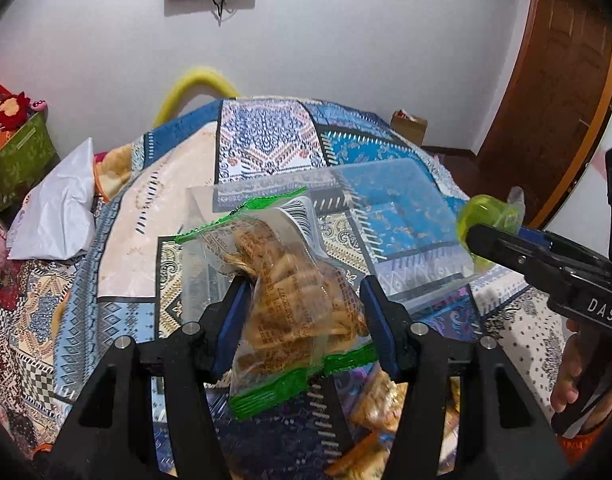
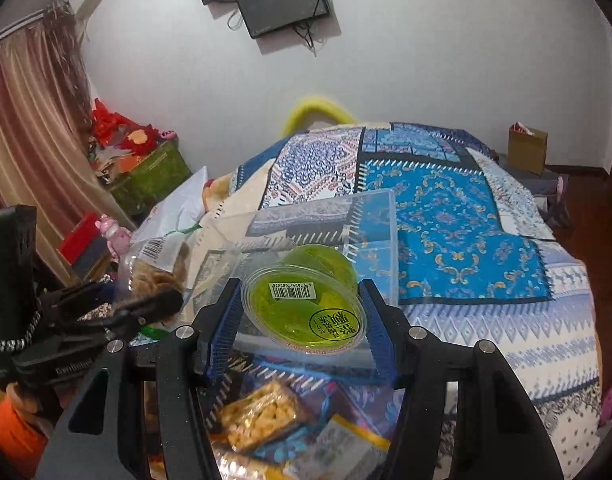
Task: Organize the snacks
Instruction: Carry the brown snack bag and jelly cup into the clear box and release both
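My left gripper (image 1: pixel 306 300) is shut on a clear snack bag with green edges (image 1: pixel 290 292), full of brown biscuits, held above the bed. The bag also shows at the left of the right wrist view (image 2: pixel 158 264). My right gripper (image 2: pixel 302 312) is shut on a green jelly cup (image 2: pixel 306 304) with a barcode label, held over the near edge of a clear plastic box (image 2: pixel 370 216). In the left wrist view the jelly cup (image 1: pixel 486 216) and right gripper (image 1: pixel 472 236) are at the right, beside the clear box (image 1: pixel 386 184).
Several more snack packets lie on the patterned bedspread (image 2: pixel 466 216) below the grippers, among them a yellow biscuit pack (image 2: pixel 262 416). A white bag (image 1: pixel 62 208) lies at the bed's left edge. A green box (image 2: pixel 154 176) and a cardboard box (image 2: pixel 526 148) stand by the wall.
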`<state>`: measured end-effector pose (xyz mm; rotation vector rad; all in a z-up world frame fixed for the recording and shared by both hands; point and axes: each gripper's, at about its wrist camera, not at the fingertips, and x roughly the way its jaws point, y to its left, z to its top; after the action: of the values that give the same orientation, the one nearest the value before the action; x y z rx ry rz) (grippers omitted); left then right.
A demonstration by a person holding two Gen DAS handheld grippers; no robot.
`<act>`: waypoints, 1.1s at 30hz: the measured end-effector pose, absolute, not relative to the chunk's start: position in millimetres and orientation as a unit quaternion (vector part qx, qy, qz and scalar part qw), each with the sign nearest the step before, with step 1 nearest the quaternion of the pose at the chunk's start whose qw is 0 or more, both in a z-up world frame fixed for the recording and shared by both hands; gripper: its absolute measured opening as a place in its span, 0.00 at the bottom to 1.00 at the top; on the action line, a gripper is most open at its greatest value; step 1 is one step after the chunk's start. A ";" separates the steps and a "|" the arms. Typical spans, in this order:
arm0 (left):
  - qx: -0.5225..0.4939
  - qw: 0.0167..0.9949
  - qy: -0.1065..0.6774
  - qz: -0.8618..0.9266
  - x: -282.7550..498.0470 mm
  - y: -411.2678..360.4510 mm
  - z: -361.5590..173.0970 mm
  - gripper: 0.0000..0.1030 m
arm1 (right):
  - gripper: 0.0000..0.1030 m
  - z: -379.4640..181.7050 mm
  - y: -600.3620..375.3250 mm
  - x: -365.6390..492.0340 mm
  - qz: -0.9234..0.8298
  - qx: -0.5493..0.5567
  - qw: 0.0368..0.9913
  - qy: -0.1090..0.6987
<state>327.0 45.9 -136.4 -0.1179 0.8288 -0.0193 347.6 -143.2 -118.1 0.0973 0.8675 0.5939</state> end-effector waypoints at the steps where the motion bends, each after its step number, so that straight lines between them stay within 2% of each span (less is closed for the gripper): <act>1: -0.058 0.912 0.406 -0.009 332.4 45.6 -141.7 0.55 | 0.53 -122.4 -140.4 351.9 0.282 0.045 0.862 0.418; 11: -0.069 0.898 0.435 -0.020 365.3 45.8 -171.8 0.55 | 0.53 -157.8 -120.1 374.3 0.270 0.019 0.845 0.462; 22: -0.065 0.887 0.456 -0.014 379.4 48.1 -188.5 0.55 | 0.53 -167.5 -105.0 373.0 0.262 -0.025 0.845 0.465; 33: -0.046 0.896 0.440 -0.019 356.6 43.5 -161.5 0.55 | 0.55 -142.3 -114.0 359.4 0.274 -0.022 0.852 0.446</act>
<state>356.6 43.5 -161.5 -0.0963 0.9127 -0.0397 359.4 -114.0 -142.3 -0.0458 0.9382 0.5772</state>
